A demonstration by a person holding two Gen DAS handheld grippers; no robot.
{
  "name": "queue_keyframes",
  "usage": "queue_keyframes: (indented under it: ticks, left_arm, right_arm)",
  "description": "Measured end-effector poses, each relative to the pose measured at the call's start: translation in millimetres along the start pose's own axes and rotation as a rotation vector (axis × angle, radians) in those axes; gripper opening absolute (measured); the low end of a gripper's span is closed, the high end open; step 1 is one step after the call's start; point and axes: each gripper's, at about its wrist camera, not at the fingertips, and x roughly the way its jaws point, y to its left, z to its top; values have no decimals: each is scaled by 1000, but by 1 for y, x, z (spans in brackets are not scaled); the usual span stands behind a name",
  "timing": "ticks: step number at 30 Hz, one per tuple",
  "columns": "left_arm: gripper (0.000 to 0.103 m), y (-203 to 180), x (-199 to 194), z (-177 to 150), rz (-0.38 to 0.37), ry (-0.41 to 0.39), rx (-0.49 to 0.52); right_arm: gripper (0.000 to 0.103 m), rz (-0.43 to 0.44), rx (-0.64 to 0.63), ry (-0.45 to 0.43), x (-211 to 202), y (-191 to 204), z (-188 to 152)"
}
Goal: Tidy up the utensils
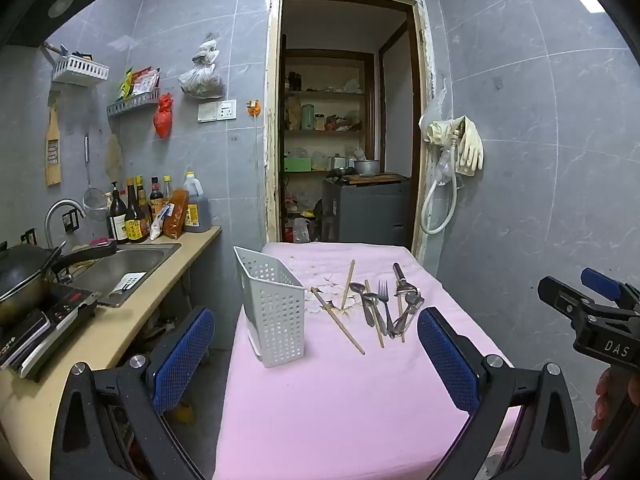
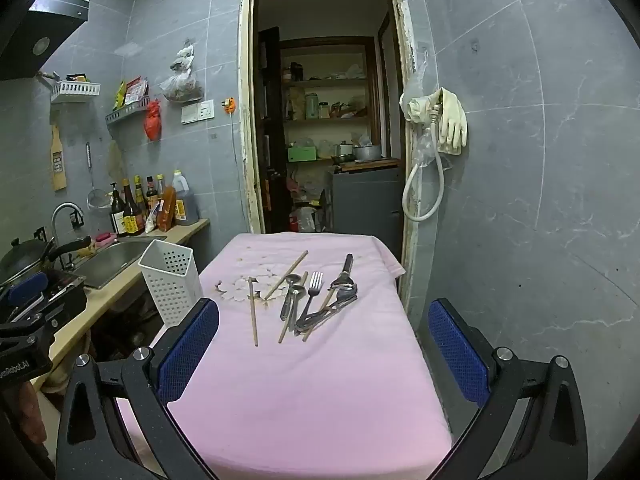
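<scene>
Holder [image 1: 274, 312], white and perforated, stood upright on the pink-covered table [image 1: 340, 400] at its left edge; its visible interior was empty. Utensils lay loose on the cloth to the right of the holder, apart from it: chopsticks [image 1: 338, 320], two spoons [image 1: 364, 298], a fork [image 1: 385, 300] and a peeler [image 1: 402, 280], the metal pieces overlapping in one pile. In the right wrist view the same pile [image 2: 316, 300] lay at mid-table, with the holder [image 2: 172, 280] at the table's left edge. A sink [image 1: 124, 268] in the counter at left held a small white item. Bottles [image 1: 136, 216] stood behind the sink; their labels were too small to read. The right gripper [image 1: 600, 300] carried the letters "DAS". The left gripper [image 1: 316, 354] had its fingers [image 1: 182, 354] spread fully, holding and touching nothing. The right gripper's fingers [image 2: 460, 354] were likewise spread wide, empty, above the table's near end.
</scene>
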Motion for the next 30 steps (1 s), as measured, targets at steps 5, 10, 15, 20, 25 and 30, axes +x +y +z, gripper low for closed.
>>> queue_keyframes:
  ticks: [5, 10, 15, 20, 25, 30]
  left_arm:
    - [102, 0, 0, 0, 0, -2, -2]
    - [102, 0, 1, 0, -3, -3, -4]
    - [102, 7, -2, -6, -3, -2, -6]
    - [102, 9, 4, -7, -3, -1, -8]
    - [102, 12, 7, -12, -3, 0, -8]
    - [102, 11, 7, -10, -1, 1, -9]
  right_arm:
    - [102, 7, 4, 4, 1, 0, 0]
    - [102, 15, -2, 4, -1, 7, -4]
    - [102, 15, -2, 9, -1, 7, -2]
    - [102, 18, -1, 11, 1, 4, -2]
    - [102, 17, 1, 13, 3, 7, -3]
    - [102, 19, 0, 15, 6, 5, -4]
